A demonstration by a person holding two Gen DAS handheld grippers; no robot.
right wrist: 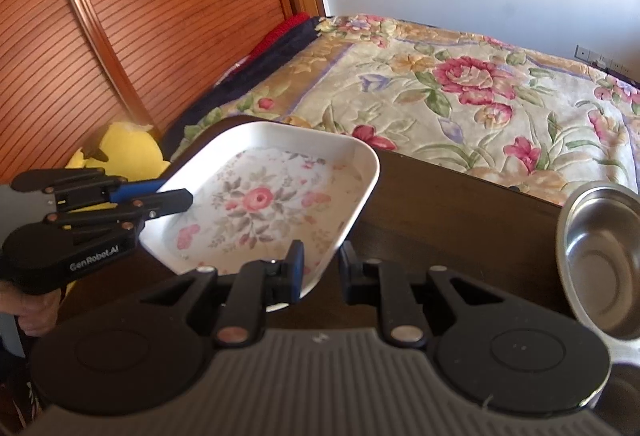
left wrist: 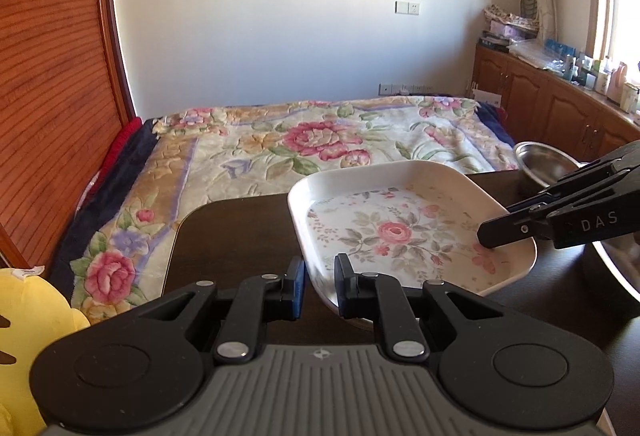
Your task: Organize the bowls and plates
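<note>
Square white plate (left wrist: 404, 224) with a rose pattern, held above the dark table (left wrist: 240, 232) by both claws at once. The plate tilts, its far edge raised toward the bed (left wrist: 320, 139) with the flowered blanket, which lies just beyond the table.

Left claw (left wrist: 320, 286): pressed together on the plate's near rim, one blue-padded finger on either side of the white edge. In the right wrist view the same claw (right wrist: 176, 195) enters from the plate's left side and pinches the rim there, upper finger inside the plate, lower finger beneath it. A hand (right wrist: 38, 312) grips its handle at the lower left.

Right claw (right wrist: 320, 272): pinching the plate's near corner, the left finger over the patterned face, the right finger on the outer side of the rim. In the left wrist view this claw (left wrist: 500, 230) reaches in from the plate's right side, its tips closed on the rim.

Steel bowl (right wrist: 604, 260): on the table to the right of the plate, apart from it, upright and empty. A second metal rim (left wrist: 618, 268) shows at the right edge, nearer than the bowl; what it belongs to cannot be told.

Yellow soft toy (right wrist: 128, 151): left of the plate, against the slatted wooden door (right wrist: 140, 15).
</note>
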